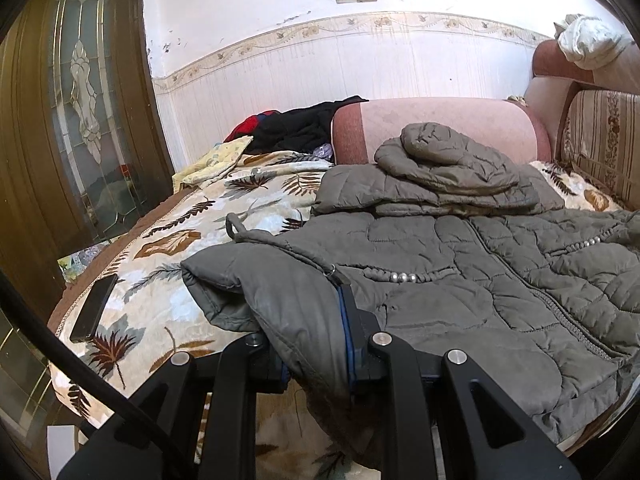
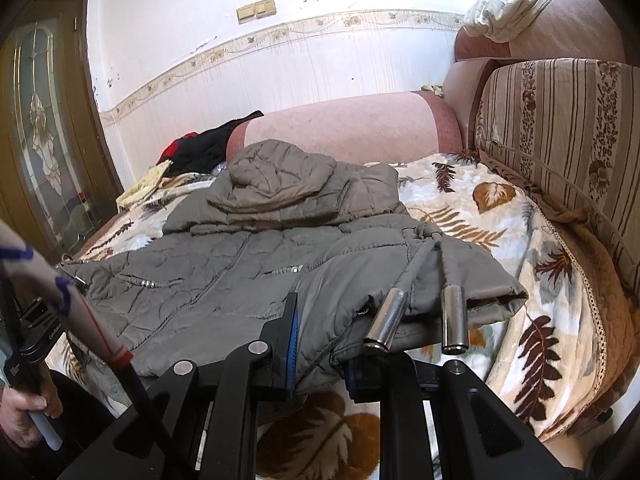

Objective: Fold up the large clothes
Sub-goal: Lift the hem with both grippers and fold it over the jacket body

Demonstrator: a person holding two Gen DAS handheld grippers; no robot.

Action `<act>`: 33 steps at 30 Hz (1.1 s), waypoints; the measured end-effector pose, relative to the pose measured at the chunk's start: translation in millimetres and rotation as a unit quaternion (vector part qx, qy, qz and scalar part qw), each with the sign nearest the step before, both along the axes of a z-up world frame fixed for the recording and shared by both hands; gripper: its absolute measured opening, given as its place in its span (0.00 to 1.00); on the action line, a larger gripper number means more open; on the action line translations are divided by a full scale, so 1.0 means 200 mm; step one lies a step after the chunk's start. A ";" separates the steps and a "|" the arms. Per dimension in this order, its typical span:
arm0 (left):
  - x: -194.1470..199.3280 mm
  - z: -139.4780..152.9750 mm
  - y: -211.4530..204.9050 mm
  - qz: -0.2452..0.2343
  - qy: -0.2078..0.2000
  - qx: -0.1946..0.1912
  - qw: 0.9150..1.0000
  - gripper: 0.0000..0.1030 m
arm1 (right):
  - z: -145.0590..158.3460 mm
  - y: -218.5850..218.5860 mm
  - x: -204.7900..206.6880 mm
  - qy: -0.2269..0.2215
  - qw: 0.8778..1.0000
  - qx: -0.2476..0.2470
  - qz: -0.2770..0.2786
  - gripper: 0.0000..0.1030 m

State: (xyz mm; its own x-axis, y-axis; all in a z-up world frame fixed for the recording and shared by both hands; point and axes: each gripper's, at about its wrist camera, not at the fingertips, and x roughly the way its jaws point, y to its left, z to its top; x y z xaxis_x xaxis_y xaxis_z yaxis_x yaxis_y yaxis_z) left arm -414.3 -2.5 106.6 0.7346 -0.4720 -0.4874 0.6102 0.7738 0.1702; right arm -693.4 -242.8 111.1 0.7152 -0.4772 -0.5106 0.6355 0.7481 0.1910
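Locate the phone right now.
The black phone shows only in the left wrist view, at lower left, lying near the front edge of the leaf-print blanket, left of the grey quilted jacket and apart from it.

The jacket [image 1: 460,288] hem drapes over the left tongs [image 1: 312,344], perhaps hiding one finger

Quick rundown of my rig's looks: both grippers are matte black plastic, chunky angular linkage arms with triangular cutouts and round silver pivot pins on top. Left gripper [image 1: 312,340] has blue pads [image 1: 342,320] lining the fingers, and a black cable [image 1: 92,376] curves across its corner. Right gripper [image 2: 320,344] is the same build with the same blue pad [image 2: 293,340]. The left hand [image 2: 28,412] shows in the right wrist view, under a pale sleeve [image 2: 36,276] with blue squiggly markings.
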 end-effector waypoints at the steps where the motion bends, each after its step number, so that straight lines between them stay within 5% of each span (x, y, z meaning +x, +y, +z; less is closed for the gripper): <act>1: 0.00 0.01 0.00 0.000 -0.001 -0.001 1.000 0.18 | 0.01 0.00 0.00 -0.001 1.000 0.000 0.000 0.19; 14: 0.04 0.13 -0.04 -0.005 -0.004 -0.013 1.000 0.19 | 0.14 -0.06 0.03 -0.021 1.000 -0.009 0.003 0.19; 33: 0.32 0.51 -0.28 -0.018 0.016 -0.037 0.999 0.21 | 0.52 -0.33 0.27 -0.052 0.998 -0.032 0.013 0.19</act>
